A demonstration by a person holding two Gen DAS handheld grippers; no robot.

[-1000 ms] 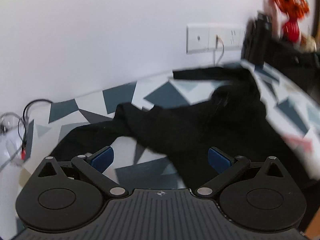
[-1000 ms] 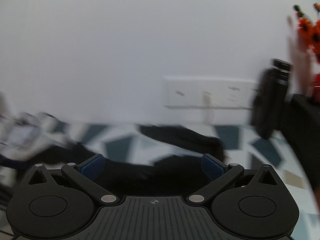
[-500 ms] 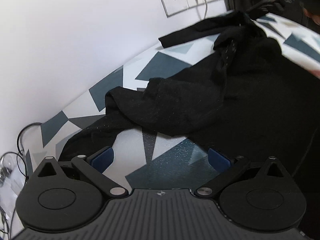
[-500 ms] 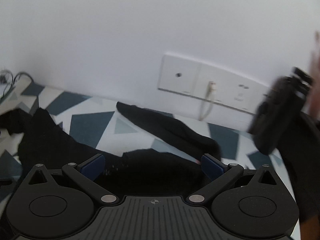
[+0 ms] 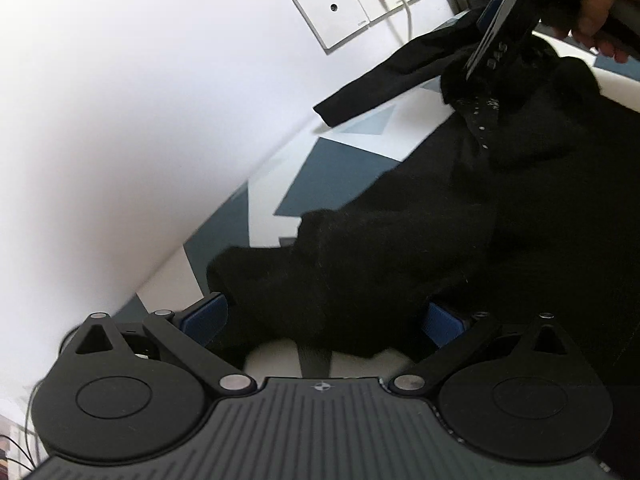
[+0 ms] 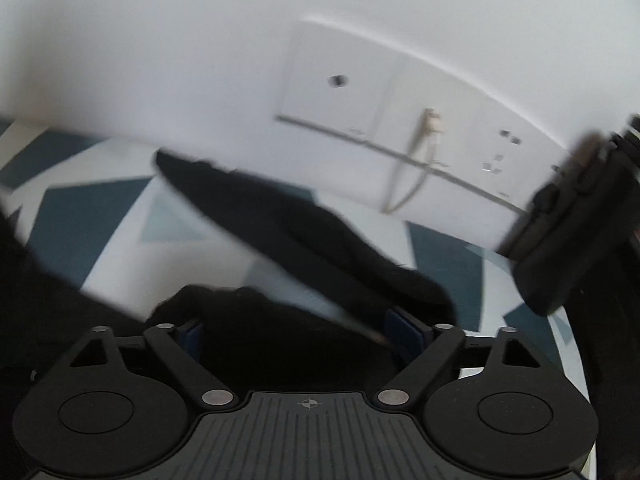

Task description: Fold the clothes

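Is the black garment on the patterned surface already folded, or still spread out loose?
Loose, not folded. The black garment lies crumpled in uneven bunches on the patterned surface, one sleeve trailing toward the wall.

The garment (image 5: 400,248) lies spread on the worktop (image 5: 340,168), one sleeve (image 6: 280,216) reaching back toward the wall just below the socket plates (image 5: 360,4) (a cable (image 5: 406,20) hangs from the middle one). Cloth bunches between the left tongs (image 5: 324,320); the right tongs (image 6: 296,330) straddle another fold near the sleeve.
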